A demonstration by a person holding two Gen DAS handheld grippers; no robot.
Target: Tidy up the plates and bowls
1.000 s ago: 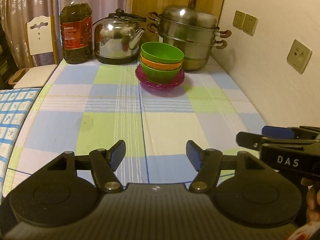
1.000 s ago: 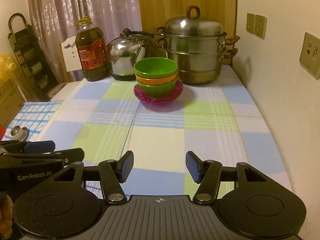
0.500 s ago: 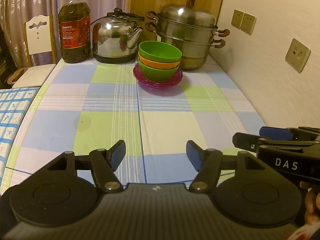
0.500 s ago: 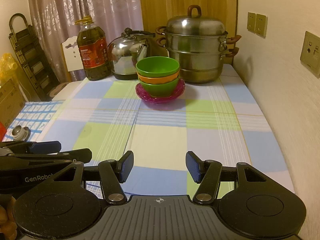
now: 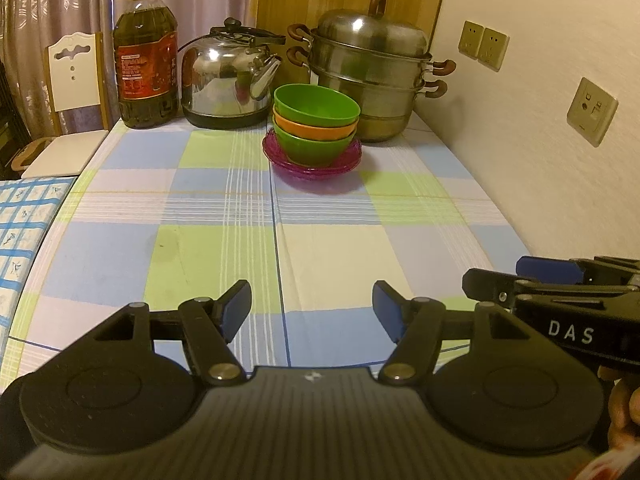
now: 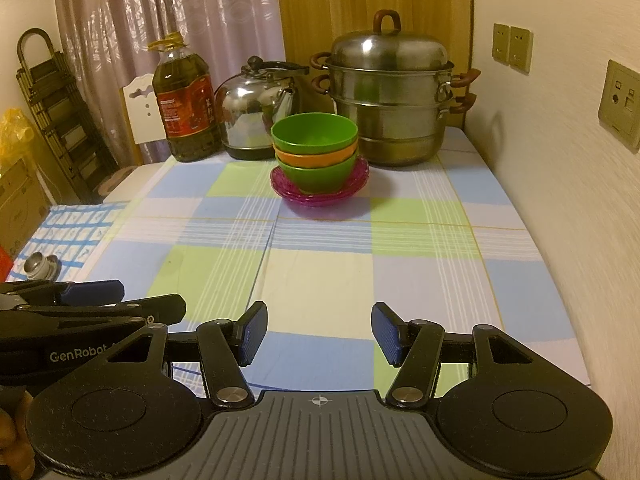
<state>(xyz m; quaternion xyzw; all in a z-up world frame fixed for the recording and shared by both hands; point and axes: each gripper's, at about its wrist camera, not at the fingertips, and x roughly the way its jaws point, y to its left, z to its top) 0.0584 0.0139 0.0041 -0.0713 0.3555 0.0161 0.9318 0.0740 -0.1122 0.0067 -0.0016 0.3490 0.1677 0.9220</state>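
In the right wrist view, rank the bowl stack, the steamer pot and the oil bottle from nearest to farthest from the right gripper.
1. Bowl stack: straight ahead of the right gripper, mid-table.
2. Steamer pot: behind the bowls, right, by the wall.
3. Oil bottle: back left corner; depth too close to the pot's to call.

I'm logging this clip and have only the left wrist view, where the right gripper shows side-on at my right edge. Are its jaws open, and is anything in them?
Observer: In the right wrist view the right gripper is open, with nothing between its fingers and only the checked tablecloth beyond.
Operator: Is anything lying on the blue-and-white cloth left of the table?
Observer: Yes, a small metal object lies on that cloth, close to the open left gripper. I cannot tell what it is.
Operator: And further left, outside my frame?
Observer: A yellow bag sits beside a folded black rack that leans against the wall.
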